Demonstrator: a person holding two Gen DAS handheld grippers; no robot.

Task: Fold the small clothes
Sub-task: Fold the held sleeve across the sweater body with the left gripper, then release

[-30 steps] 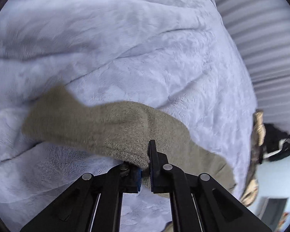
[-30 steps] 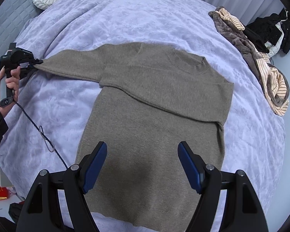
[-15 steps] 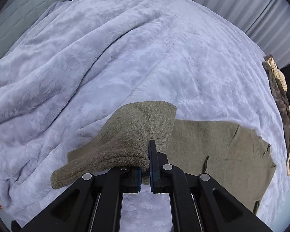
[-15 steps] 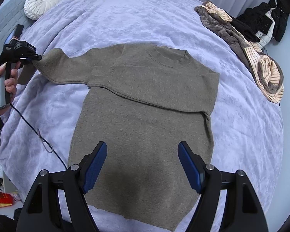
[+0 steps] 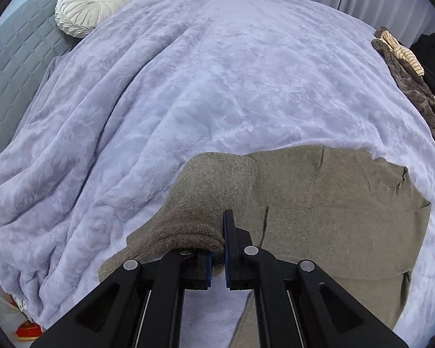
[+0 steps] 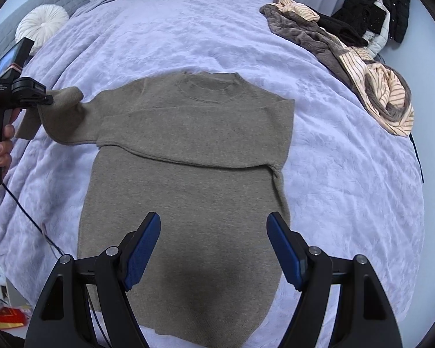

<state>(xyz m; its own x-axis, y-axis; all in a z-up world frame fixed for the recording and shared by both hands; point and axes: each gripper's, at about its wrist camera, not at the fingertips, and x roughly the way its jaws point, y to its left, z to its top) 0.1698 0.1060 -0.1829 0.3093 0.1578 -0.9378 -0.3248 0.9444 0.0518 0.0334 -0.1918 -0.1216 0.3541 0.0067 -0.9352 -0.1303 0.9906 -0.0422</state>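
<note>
Taupe knit sweater [image 6: 188,174] laid flat, front up, on lavender plush blanket [image 6: 348,188], hem nearest the right tongs, crew neck far ahead of them. One sleeve already folded across the chest. Other sleeve [image 5: 211,203] lifted off the blanket, doubled over, cuff end pinched in the left tongs [image 5: 217,256]

Left tongs: nearly closed, knit clamped between the pads. Right tongs [image 6: 214,249]: wide open, nothing held, poised above the lower body panel

Handling, as a judgement: soft, limp, light knit; drapes and stretches, no stiffness, grippy rather than slippery, not fragile. Best taken at edges: cuff, hem corners, shoulder seam. Pinching mid-panel likely to bunch the fabric. Sleeve to be carried rightward from the left tongs and laid over the chest; hem then to be taken at both corners

Surroundings: pile of brown and striped garments [image 6: 362,66] far ahead and right of the right tongs, black jacket [image 6: 374,8] beyond it. Round white pleated cushion [image 5: 92,5] far ahead and left of the left tongs. Dark cable [image 6: 29,214] trailing on the blanket left of the hem; possible snag. Plush blanket creased, likely to drag on the knit
</note>
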